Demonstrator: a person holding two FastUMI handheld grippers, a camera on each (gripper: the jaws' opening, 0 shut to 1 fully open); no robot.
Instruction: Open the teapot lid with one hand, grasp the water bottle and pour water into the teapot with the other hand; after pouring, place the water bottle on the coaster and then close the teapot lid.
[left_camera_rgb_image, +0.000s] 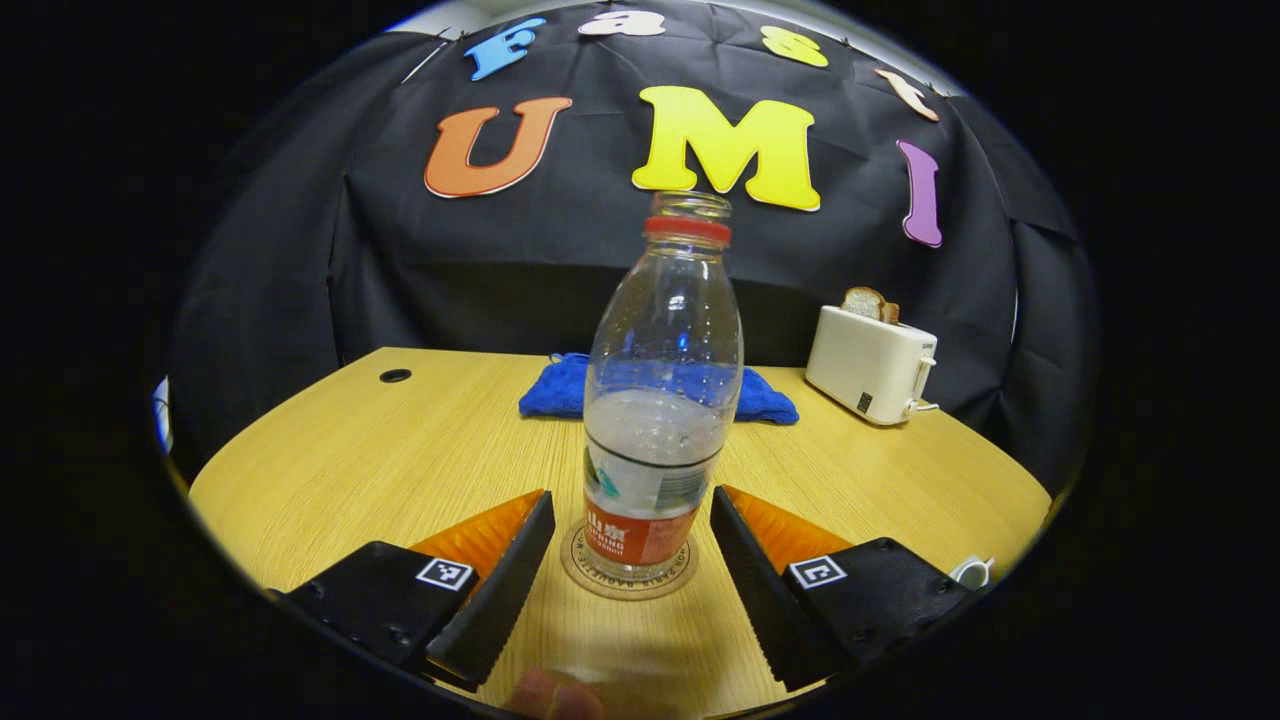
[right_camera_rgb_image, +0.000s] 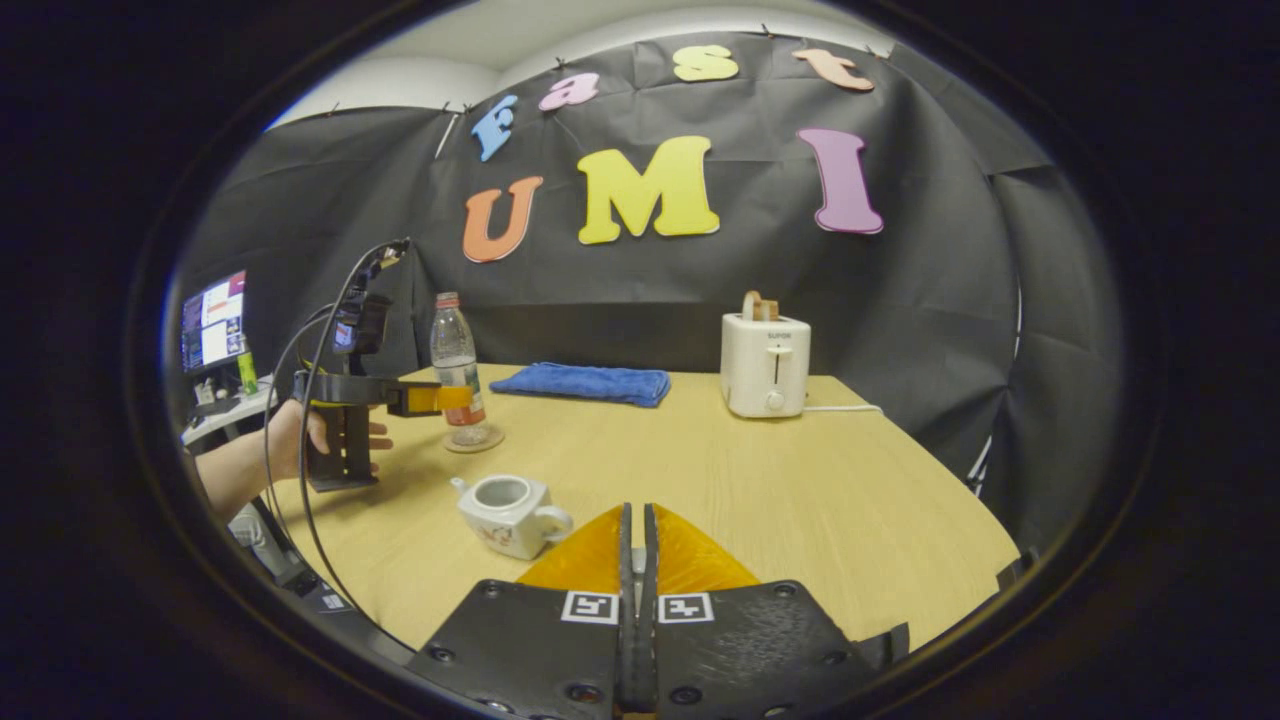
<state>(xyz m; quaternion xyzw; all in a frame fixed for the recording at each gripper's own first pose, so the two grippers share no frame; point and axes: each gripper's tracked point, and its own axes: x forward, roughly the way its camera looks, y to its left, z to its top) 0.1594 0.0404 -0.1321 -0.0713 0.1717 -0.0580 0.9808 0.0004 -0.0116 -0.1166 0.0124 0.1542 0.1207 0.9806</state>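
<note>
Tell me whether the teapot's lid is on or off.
Off. In the right gripper view the teapot shows a round open mouth with the hollow inside visible; no lid sits on it.

**Wooden table and its load**

The light wooden table (right_camera_rgb_image: 760, 480) carries a round coaster (left_camera_rgb_image: 628, 580) under the water bottle (left_camera_rgb_image: 660, 400), an open teapot (right_camera_rgb_image: 508, 512), a folded blue towel (right_camera_rgb_image: 585, 383) and a white toaster (right_camera_rgb_image: 765, 365) near the back.

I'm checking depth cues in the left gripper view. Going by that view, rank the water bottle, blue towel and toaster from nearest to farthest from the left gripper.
1. Water bottle: between the open fingers of the left gripper, on the coaster.
2. Blue towel: straight behind the bottle.
3. Toaster: far right, at the table's back.
</note>
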